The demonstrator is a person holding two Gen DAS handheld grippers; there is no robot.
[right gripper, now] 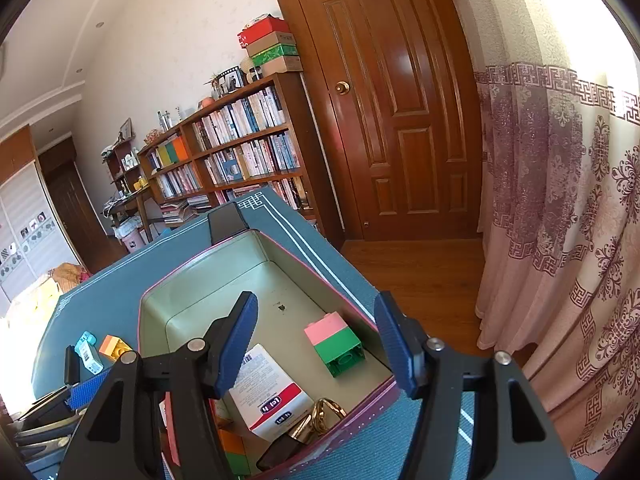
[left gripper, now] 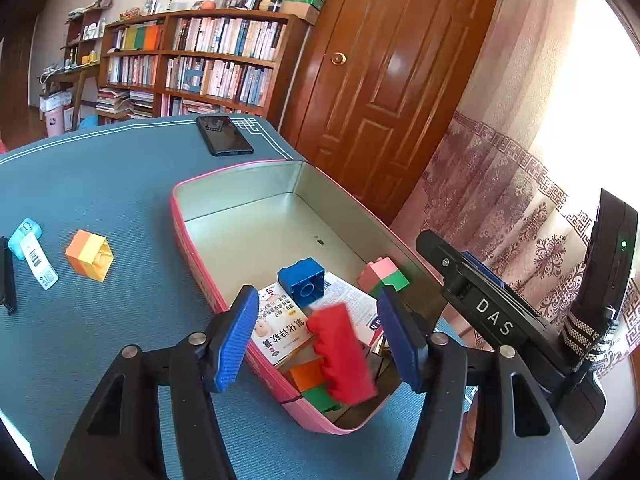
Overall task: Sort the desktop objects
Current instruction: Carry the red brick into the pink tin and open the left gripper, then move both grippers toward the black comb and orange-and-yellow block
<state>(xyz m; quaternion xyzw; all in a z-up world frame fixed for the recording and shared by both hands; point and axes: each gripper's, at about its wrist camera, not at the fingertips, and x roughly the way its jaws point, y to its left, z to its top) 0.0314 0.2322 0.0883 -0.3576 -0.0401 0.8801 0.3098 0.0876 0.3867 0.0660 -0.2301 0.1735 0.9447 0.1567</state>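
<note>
The pink tin box (left gripper: 178,216) is sitting open on the blue desk mat (left gripper: 100,168) and is already taking in a good share of the clutter: a blue building block (left gripper: 302,280), a pink-and-green block (left gripper: 382,274), a white medicine carton (left gripper: 280,322), an orange block (left gripper: 306,374) and a green block (left gripper: 320,398) are all lying on its floor toward the near end. The left gripper (left gripper: 318,338) is hanging over that near end with its jaws standing wide, and a red toothed block (left gripper: 342,354), blurred as if dropping, is sitting between them without either pad pressing on it, so it looks released into the box rather than held. The right gripper (right gripper: 316,340) is hovering over the same box, jaws spread wide and gripping nothing, with the pink-and-green block (right gripper: 336,344) lying below between them. Still waiting out on the mat, well apart from the box, are an orange-and-yellow block (left gripper: 90,256), a small light-blue item with a barcode label (left gripper: 30,246) and, at the far corner, a black phone (left gripper: 224,136). Judging by this, the sorting is well past halfway, with those few pieces left to collect.
</note>
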